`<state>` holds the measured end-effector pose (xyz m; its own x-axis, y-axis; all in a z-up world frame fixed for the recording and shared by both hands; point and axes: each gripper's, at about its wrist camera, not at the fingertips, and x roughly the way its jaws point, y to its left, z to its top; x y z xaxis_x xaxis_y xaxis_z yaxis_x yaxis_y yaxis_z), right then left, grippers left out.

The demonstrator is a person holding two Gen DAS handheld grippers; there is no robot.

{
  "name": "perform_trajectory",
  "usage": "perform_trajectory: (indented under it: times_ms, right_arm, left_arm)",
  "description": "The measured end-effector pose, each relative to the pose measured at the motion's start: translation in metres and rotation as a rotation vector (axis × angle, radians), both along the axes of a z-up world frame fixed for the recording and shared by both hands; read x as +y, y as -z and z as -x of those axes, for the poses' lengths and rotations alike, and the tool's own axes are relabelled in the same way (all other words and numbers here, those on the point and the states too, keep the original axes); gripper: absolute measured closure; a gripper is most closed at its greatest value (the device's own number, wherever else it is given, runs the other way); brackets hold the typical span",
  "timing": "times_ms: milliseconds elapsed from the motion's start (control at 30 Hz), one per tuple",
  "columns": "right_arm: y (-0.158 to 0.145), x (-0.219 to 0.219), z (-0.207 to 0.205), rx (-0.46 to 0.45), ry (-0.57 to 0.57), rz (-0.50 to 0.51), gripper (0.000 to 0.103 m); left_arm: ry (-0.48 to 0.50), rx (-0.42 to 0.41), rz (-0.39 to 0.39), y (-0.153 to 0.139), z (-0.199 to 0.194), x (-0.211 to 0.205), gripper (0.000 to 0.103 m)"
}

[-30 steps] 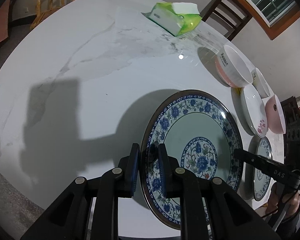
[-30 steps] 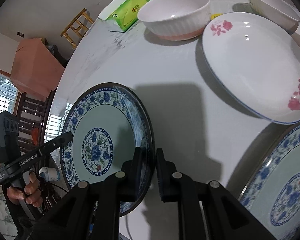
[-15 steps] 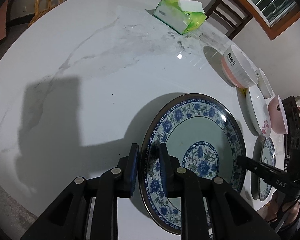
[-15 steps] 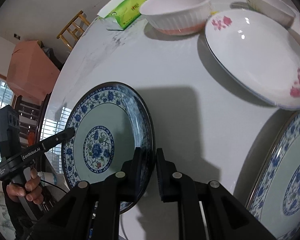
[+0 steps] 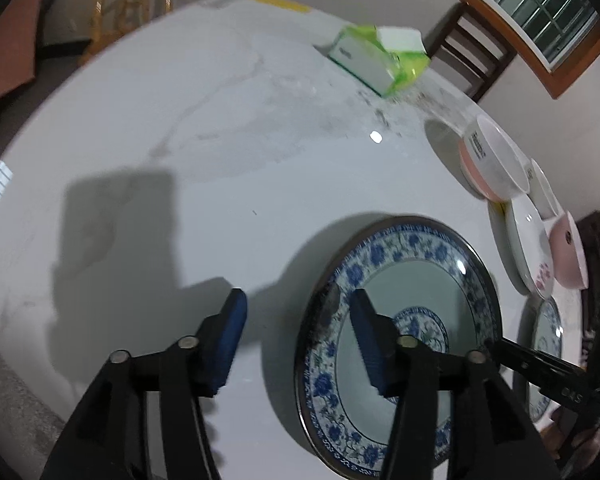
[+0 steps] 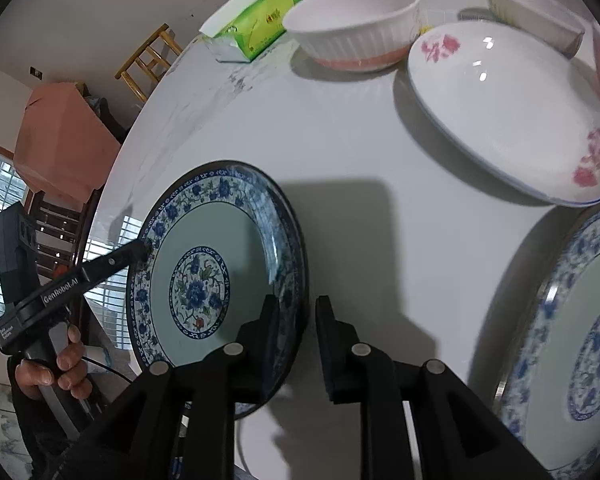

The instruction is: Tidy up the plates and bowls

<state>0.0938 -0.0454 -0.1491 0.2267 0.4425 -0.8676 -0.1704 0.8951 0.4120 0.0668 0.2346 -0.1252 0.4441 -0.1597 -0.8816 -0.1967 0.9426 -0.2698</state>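
A blue-and-white floral plate (image 5: 416,292) lies on the white marble table (image 5: 188,152); it also shows in the right wrist view (image 6: 216,256). My left gripper (image 5: 300,320) is open, its jaws astride the plate's near rim. My right gripper (image 6: 298,316) straddles the plate's opposite rim, jaws slightly parted. A second blue-and-white plate (image 6: 572,344) lies at the right. A white plate with pink flowers (image 6: 508,112), a white-and-pink ribbed bowl (image 6: 356,24), a cream bowl (image 6: 536,12) and a pink bowl (image 5: 568,252) stand behind.
A green tissue pack (image 5: 376,56) lies at the table's far side. Wooden chairs (image 5: 472,56) stand round the table. The left half of the table is bare marble.
My left gripper has opened and let go of the plate's rim. My right gripper's jaws have parted a little. The plate has come down onto the table.
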Motion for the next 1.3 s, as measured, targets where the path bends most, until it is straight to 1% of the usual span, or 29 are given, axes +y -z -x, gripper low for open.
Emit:
perform_trajectory:
  times_ms: [100, 133, 233, 300, 367, 433, 533, 633, 733, 867, 1000, 1167, 1300]
  right_arm:
    - [-0.011, -0.01, 0.005, -0.038, 0.008, 0.009, 0.084]
    - [-0.015, -0.012, 0.007, -0.051, 0.012, 0.015, 0.084]
    - [-0.028, -0.022, 0.015, -0.132, 0.024, 0.083, 0.084]
    - [-0.036, -0.028, 0.02, -0.19, 0.024, 0.144, 0.084]
    - [-0.042, -0.036, 0.026, -0.233, 0.025, 0.197, 0.084]
    - [-0.045, -0.043, 0.031, -0.25, 0.026, 0.22, 0.084]
    - [-0.049, -0.055, 0.041, -0.279, 0.021, 0.267, 0.084]
    - [-0.055, -0.066, 0.053, -0.319, 0.011, 0.339, 0.084]
    - [-0.06, -0.082, 0.063, -0.334, 0.024, 0.354, 0.084]
    - [-0.067, -0.11, 0.075, -0.333, 0.069, 0.343, 0.084]
    - [-0.069, -0.135, 0.083, -0.343, 0.112, 0.37, 0.084]
    - [-0.066, -0.166, 0.092, -0.327, 0.17, 0.363, 0.084]
    - [-0.063, -0.19, 0.097, -0.312, 0.202, 0.364, 0.084]
  left_arm:
    - [-0.016, -0.049, -0.061, -0.016, 0.006, -0.007, 0.052]
    - [-0.023, -0.066, -0.083, -0.022, 0.008, -0.009, 0.05]
    - [-0.022, -0.124, -0.151, -0.041, 0.017, -0.028, 0.045]
    - [-0.007, -0.148, -0.166, -0.049, 0.021, -0.042, 0.043]
    - [0.008, -0.159, -0.167, -0.055, 0.024, -0.056, 0.04]
    - [0.042, -0.174, -0.168, -0.06, 0.028, -0.075, 0.039]
    - [0.097, -0.185, -0.165, -0.065, 0.033, -0.105, 0.037]
    - [0.168, -0.193, -0.15, -0.069, 0.035, -0.137, 0.036]
    - [0.207, -0.197, -0.149, -0.071, 0.04, -0.163, 0.035]
    - [0.262, -0.203, -0.123, -0.07, 0.046, -0.195, 0.034]
    - [0.308, -0.19, -0.11, -0.067, 0.048, -0.224, 0.033]
    - [0.342, -0.161, -0.097, -0.057, 0.052, -0.25, 0.033]
    - [0.352, -0.144, -0.106, -0.051, 0.055, -0.265, 0.033]
